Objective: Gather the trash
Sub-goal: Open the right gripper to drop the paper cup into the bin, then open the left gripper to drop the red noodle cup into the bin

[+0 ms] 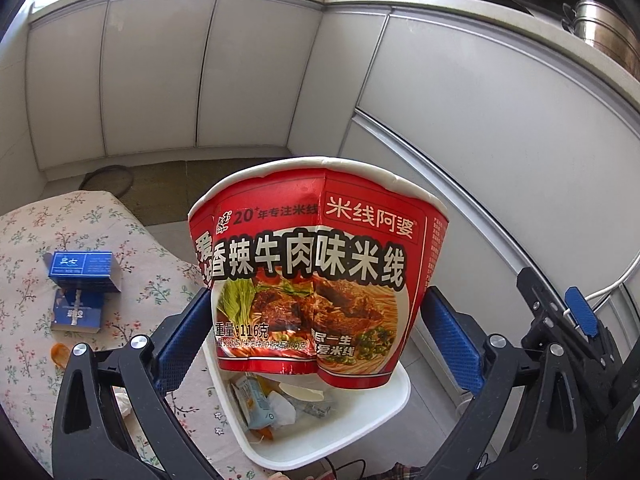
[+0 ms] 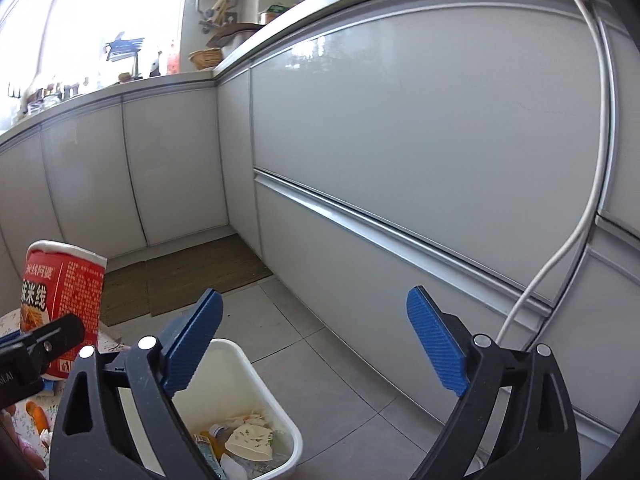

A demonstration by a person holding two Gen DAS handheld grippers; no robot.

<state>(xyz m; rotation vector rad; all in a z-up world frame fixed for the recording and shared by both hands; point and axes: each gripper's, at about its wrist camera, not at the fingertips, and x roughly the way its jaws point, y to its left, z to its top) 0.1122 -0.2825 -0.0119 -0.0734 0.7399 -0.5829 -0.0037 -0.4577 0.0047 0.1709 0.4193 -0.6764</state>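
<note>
My left gripper [image 1: 316, 328] is shut on a dented red instant noodle cup [image 1: 316, 276] with a white rim, held upright above a white trash bin [image 1: 384, 404] on the floor. The bin holds several wrappers and scraps. The cup also shows at the left of the right wrist view [image 2: 64, 284], with the bin [image 2: 276, 396] below. My right gripper [image 2: 316, 344] is open and empty, hovering over the bin's right side, facing the grey cabinets.
A floral tablecloth table [image 1: 32, 240] lies at left with two blue boxes [image 1: 82, 266] and an orange scrap [image 1: 60, 354]. Grey kitchen cabinets [image 1: 480, 120] surround the tiled floor. A brown mat [image 2: 192, 276] lies by the corner. A white cable [image 2: 560, 256] hangs at right.
</note>
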